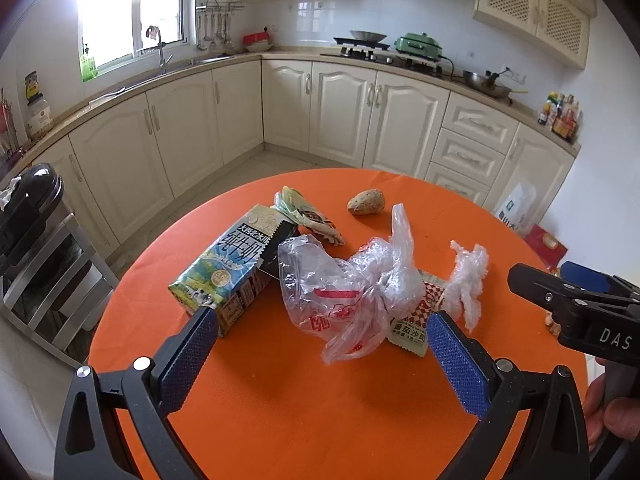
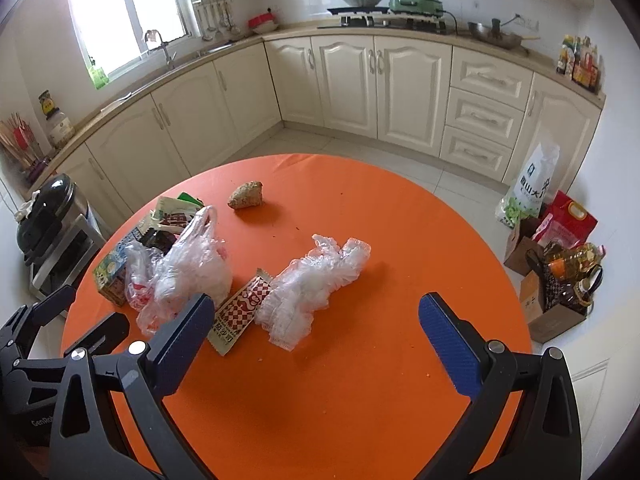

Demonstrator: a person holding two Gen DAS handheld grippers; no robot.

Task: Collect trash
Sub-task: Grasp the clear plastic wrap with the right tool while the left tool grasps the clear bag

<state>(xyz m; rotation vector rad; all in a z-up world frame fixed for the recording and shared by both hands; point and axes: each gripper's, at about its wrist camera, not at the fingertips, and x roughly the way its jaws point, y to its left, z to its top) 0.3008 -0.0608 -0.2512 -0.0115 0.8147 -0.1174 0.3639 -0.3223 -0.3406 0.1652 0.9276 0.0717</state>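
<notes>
Trash lies on a round orange table (image 1: 320,420) (image 2: 360,400). A milk carton (image 1: 228,268) (image 2: 110,268) lies on its side at the left. Beside it sit a crumpled clear plastic bag (image 1: 352,288) (image 2: 188,268), a checkered sauce packet (image 1: 416,320) (image 2: 240,312), a clear plastic glove (image 1: 466,280) (image 2: 316,276), a crumpled snack wrapper (image 1: 310,216) (image 2: 174,212) and a brown lump (image 1: 366,202) (image 2: 245,195). My left gripper (image 1: 320,348) hangs open just short of the bag, holding nothing. My right gripper (image 2: 316,328) is open over the table before the glove and packet.
A black-lidded bin (image 1: 28,196) (image 2: 48,212) stands on the floor left of the table. Bags, a box and oil bottles (image 2: 560,264) crowd the floor at the right. Cream cabinets (image 1: 340,108) line the far walls. A hand (image 1: 612,408) holds the right gripper's handle.
</notes>
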